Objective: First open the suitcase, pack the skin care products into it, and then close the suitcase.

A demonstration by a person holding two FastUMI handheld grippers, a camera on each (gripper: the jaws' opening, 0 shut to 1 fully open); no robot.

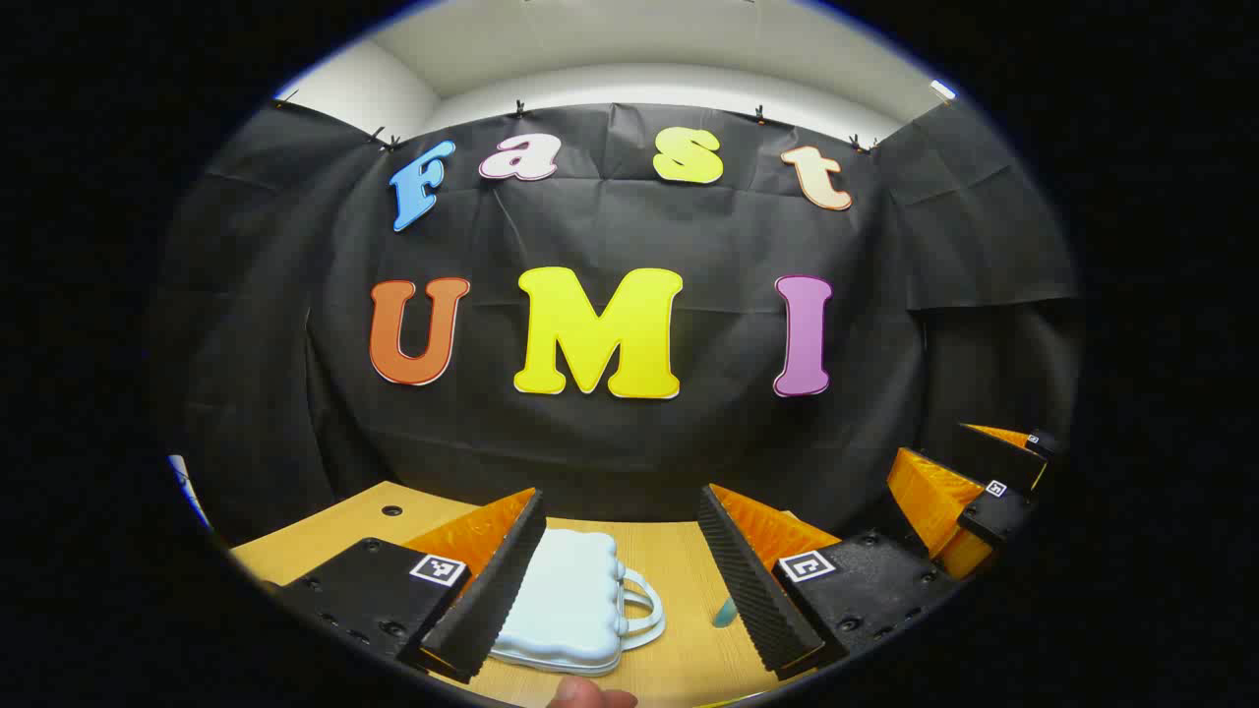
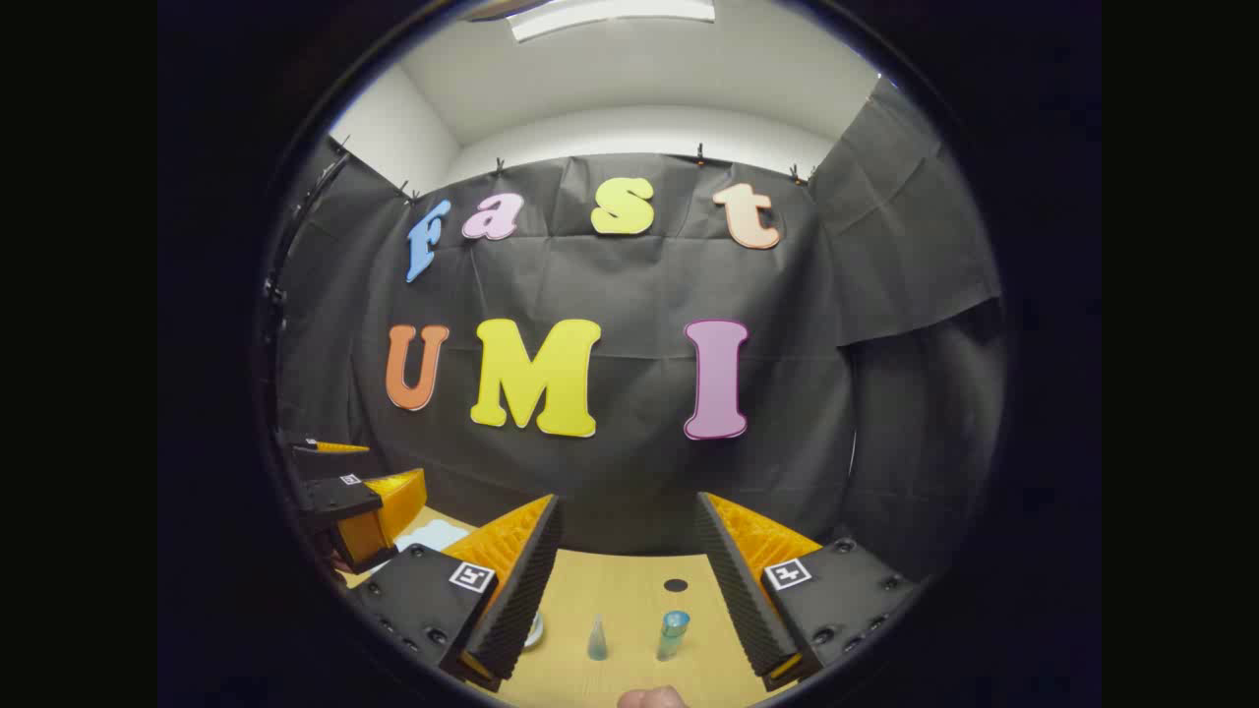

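A small pale-blue suitcase [image 1: 566, 600] with a looped handle lies closed on the wooden table [image 1: 679, 570], in the left gripper view. My left gripper [image 1: 620, 580] hovers above it, open, with nothing between its fingers. My right gripper [image 2: 629, 585] is open too, above the table. Below it in the right gripper view stand a small clear cone-shaped bottle [image 2: 597, 639] and a teal-capped bottle [image 2: 673, 634]; a round jar [image 2: 533, 629] peeks out beside the left finger. A teal item [image 1: 726, 612] shows by the left gripper's right finger.
The other gripper [image 1: 969, 492] shows at the right edge of the left gripper view, and the left one [image 2: 359, 506] at the left of the right gripper view. The table has cable holes [image 2: 676, 585]. The black cloth wall stands close behind. A fingertip [image 1: 590, 696] shows at the bottom.
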